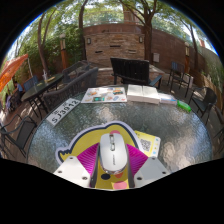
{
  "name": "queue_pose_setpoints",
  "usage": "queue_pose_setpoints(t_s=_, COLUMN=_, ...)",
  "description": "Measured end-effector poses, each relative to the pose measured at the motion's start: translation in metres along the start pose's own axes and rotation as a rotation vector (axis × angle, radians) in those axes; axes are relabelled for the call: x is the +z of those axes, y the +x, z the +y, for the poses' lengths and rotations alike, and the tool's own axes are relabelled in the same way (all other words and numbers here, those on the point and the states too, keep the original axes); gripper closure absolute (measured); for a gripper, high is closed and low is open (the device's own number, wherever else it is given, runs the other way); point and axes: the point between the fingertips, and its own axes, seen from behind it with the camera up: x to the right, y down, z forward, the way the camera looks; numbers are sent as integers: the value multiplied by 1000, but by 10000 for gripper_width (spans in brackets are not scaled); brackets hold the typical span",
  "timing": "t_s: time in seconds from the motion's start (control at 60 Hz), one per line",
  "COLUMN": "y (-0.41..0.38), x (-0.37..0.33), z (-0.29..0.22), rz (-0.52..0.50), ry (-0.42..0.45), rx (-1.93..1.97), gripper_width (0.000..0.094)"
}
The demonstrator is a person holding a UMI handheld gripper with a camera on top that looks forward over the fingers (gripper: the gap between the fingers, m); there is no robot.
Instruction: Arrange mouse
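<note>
A white computer mouse (pixel 112 153) lies between my gripper's (pixel 112 160) two fingers, its front pointing away from me. The magenta pads (pixel 93 155) sit close against both of its sides, so the fingers press on it. Under it lies a yellow mouse mat (pixel 146 134) with colourful print, on a round mesh patio table (pixel 70 135). I cannot tell whether the mouse is lifted or rests on the mat.
On the table beyond the mat lie an open magazine (pixel 104 95), an open white book (pixel 144 94), a green object (pixel 184 104) and a printed paper strip (pixel 62 111). Dark patio chairs (pixel 130 70) and a second table (pixel 60 82) stand behind, before a brick wall.
</note>
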Motion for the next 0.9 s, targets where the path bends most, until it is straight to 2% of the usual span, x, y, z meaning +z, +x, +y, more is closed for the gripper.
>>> queue_pose_setpoints(t_s=0.067, y=-6, x=8, z=15, rz=-13, ry=-49, rx=11, gripper_width=446)
queue_pose_setpoints(t_s=0.133, y=-5, x=4, z=12, rz=10, ry=-29, rx=-17, gripper_width=388)
queue_pose_setpoints(t_s=0.15, y=-6, x=0, z=10, rz=14, ry=-25, rx=-25, gripper_width=338)
queue_pose_setpoints(t_s=0.2, y=-6, x=-12, z=-8, rz=11, ry=-11, rx=-49, gripper_width=107)
queue_pose_setpoints(t_s=0.217, y=-8, x=-18, z=-10, rz=11, ry=-6, rx=-56, gripper_width=65)
queue_pose_setpoints(t_s=0.267, y=-10, x=-40, z=-15, rz=18, ry=5, rx=-71, gripper_width=115)
queue_pose_setpoints(t_s=0.35, y=-14, x=-82, z=-32, rz=28, ry=27, rx=-83, gripper_width=73)
queue_pose_setpoints(t_s=0.6, y=-33, x=-209, z=-44, rz=52, ry=44, rx=-95, gripper_width=75)
queue_pose_setpoints(t_s=0.717, y=-40, x=-248, z=-35, rz=63, ry=53, rx=-112, gripper_width=77)
queue_pose_setpoints(t_s=0.9, y=-44, x=-269, z=-17, rz=65, ry=45, rx=-111, gripper_width=81)
